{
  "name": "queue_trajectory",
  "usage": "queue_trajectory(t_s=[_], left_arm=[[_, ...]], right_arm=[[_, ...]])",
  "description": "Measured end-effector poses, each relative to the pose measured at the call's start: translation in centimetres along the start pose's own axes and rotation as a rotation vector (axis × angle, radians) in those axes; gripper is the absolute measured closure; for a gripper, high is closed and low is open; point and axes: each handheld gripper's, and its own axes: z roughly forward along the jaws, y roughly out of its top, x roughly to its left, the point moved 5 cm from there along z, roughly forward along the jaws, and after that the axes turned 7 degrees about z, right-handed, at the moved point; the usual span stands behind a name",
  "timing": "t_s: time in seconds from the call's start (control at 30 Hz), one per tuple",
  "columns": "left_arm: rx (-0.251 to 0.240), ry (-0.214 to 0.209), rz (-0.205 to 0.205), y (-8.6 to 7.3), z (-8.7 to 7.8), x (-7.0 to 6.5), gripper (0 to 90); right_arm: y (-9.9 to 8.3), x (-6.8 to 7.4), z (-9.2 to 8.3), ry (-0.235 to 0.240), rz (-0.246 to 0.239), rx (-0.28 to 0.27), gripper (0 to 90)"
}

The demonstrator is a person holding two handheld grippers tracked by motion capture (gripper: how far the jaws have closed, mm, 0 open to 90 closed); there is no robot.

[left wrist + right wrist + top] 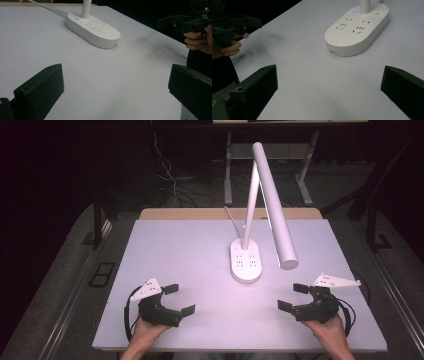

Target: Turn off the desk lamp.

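You hold the left gripper (pixel 179 299) and right gripper (pixel 291 296) near the table's (pixel 175 250) front edge, jaws spread wide, gripping nothing. The white desk lamp (pixel 246 261) stands mid-table, well apart from both grippers.

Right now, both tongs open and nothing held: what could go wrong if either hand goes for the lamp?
1. The lamp head hangs out past the base toward the right tongs; lifting that hand could bump it.
2. The cord trails off the back edge; dragging the base might snag it.
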Motion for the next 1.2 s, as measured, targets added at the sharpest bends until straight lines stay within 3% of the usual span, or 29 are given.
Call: queue_trajectory(t_s=[0.57, 1.2], left_arm=[[0.0, -0.008, -0.001, -0.1, 0.1, -0.1, 0.0], [0.003, 0.008, -0.007, -0.2, 0.0, 0.0, 0.0]], right_arm=[[0.0, -0.2, 0.1, -0.026, -0.01, 0.036, 0.9], [1.1, 0.4, 0.2, -0.01, -0.02, 0.107, 0.8]])
